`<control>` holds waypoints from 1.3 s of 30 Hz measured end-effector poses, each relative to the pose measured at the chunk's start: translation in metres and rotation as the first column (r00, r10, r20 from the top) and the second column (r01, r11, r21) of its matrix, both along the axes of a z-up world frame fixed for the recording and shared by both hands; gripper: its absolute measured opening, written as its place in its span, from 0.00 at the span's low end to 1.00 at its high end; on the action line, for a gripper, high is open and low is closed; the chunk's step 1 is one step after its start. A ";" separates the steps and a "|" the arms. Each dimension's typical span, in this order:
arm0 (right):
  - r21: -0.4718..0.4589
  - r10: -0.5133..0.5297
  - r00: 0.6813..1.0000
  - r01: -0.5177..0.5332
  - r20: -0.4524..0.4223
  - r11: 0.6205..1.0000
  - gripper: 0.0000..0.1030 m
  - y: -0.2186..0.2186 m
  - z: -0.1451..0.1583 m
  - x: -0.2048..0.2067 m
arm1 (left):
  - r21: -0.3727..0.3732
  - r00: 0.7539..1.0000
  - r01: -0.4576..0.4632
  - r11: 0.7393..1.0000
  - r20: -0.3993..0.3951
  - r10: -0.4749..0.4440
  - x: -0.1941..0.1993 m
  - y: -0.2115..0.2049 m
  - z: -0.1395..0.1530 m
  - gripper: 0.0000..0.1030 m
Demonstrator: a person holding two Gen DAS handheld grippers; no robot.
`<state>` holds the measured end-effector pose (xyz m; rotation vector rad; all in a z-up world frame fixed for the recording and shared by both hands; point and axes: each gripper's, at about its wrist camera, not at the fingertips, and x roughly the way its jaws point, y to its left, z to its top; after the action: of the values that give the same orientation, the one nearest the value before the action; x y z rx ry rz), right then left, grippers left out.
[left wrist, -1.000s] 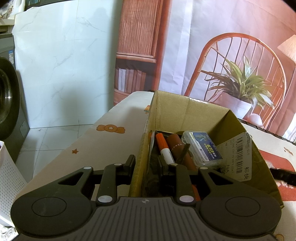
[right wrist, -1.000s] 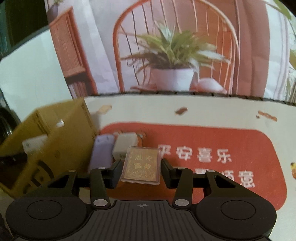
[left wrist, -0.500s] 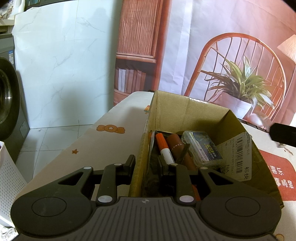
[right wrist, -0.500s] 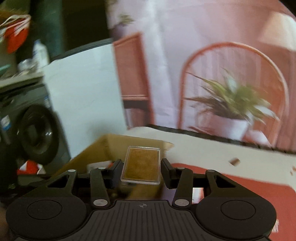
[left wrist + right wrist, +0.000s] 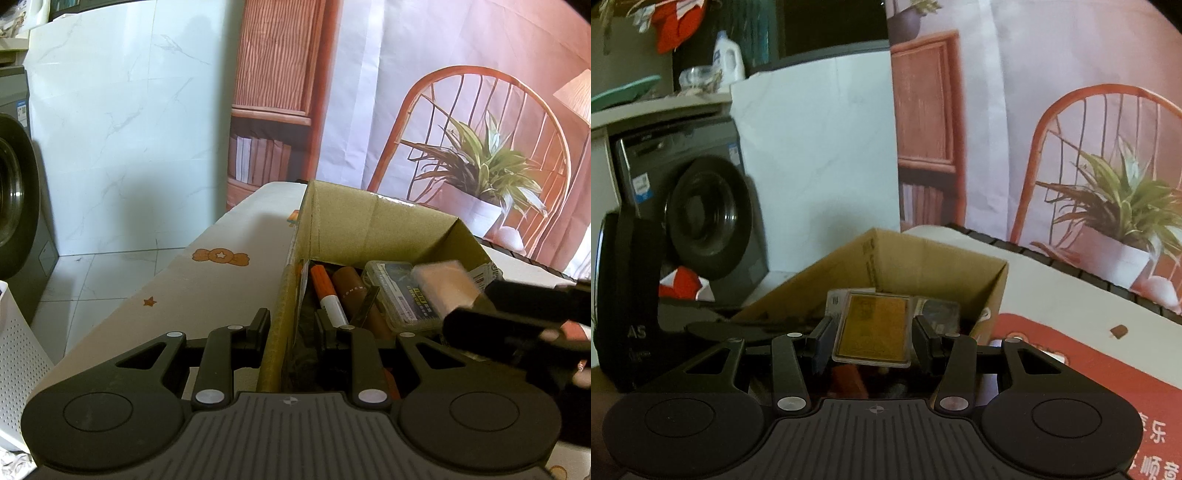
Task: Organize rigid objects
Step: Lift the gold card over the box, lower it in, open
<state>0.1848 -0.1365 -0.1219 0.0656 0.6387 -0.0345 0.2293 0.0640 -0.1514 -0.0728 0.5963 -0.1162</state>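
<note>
Cardboard box wall pinched by left hand-held gripper — right hand-held gripper clamps gold card over marker, case.

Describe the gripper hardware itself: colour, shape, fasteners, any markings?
Both the left gripper and right gripper look alike: matte black, ribbed grey centre plate with a small crosshair mark, two round discs at the sides, angular linkage arms with silver rivets, blocky black fingers. No cables visible.
</note>
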 end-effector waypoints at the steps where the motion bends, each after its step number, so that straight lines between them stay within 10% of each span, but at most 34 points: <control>1: 0.001 0.002 1.000 -0.002 -0.008 1.000 0.41 0.000 -0.002 0.001 | 0.001 1.000 0.000 1.000 0.000 0.000 0.000 0.000 0.000 0.25; 39: -0.018 0.013 0.999 -0.014 -0.053 1.000 0.43 0.001 -0.010 -0.005 | -0.001 1.000 0.006 1.000 0.009 -0.006 -0.001 -0.002 -0.001 0.26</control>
<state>0.1796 -0.1355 -0.1323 0.0428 0.6914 -0.0289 0.2287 0.0616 -0.1519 -0.0712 0.5876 -0.1227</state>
